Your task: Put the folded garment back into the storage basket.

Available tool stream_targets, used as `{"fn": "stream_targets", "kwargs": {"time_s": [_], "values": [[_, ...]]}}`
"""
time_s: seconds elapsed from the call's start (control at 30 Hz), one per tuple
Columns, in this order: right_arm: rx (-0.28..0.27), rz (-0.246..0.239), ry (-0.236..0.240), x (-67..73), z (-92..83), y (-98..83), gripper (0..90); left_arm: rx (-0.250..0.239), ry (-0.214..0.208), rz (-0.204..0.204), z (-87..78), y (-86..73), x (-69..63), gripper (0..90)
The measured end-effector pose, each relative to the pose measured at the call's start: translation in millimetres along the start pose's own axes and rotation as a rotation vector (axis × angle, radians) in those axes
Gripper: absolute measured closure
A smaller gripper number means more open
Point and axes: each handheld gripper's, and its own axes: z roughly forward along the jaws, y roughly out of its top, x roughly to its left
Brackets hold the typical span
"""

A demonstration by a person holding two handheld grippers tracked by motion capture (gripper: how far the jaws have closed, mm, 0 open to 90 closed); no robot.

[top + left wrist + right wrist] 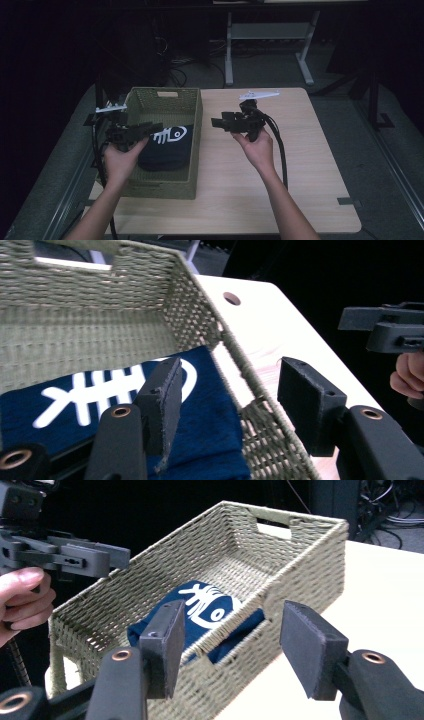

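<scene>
A woven olive basket (pixel 196 131) stands on the left half of the light wooden table (pixel 280 190). Inside it lies a folded navy cloth (pixel 167 149) with a white fish-bone print. My left gripper (pixel 148 129) is open and hovers over the basket's near left part. In the left gripper view (pixel 235 390) one jaw hangs above the cloth (pixel 210 440) and the other is past the basket wall (pixel 100 335). My right gripper (pixel 218 122) is open, held above the table just right of the basket and pointing at it. The right gripper view (pixel 237 640) looks at the basket (pixel 300 580) and cloth (pixel 205 602), jaws empty.
Bare tabletop stretches right of and in front of the basket. A round hole (pixel 231 298) is in the table's far edge. Behind the table stand a grey desk frame (pixel 229 55) and floor cables (pixel 175 70). The surroundings are dark.
</scene>
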Motion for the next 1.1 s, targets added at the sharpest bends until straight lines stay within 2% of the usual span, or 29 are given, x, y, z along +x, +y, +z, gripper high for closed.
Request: {"fn": "stream_targets", "kwargs": {"time_s": [0.27, 0.6, 1.1], "values": [[-0.02, 0.013, -0.026, -15.2, -23.3, -10.3, 38.7, -0.008, -0.054, 0.007, 13.1, -1.6, -18.9, 40.6], [-0.036, 0.021, -0.066, -34.2, -54.1, -24.5, 35.9, -0.019, -0.091, 0.063, 36.5, -4.5, -53.4, 38.0], [-0.046, 0.026, -0.125, -53.6, -95.5, -42.0, 33.0, -0.011, -0.164, 0.128, 73.2, -15.5, -100.6, 34.1]]}}
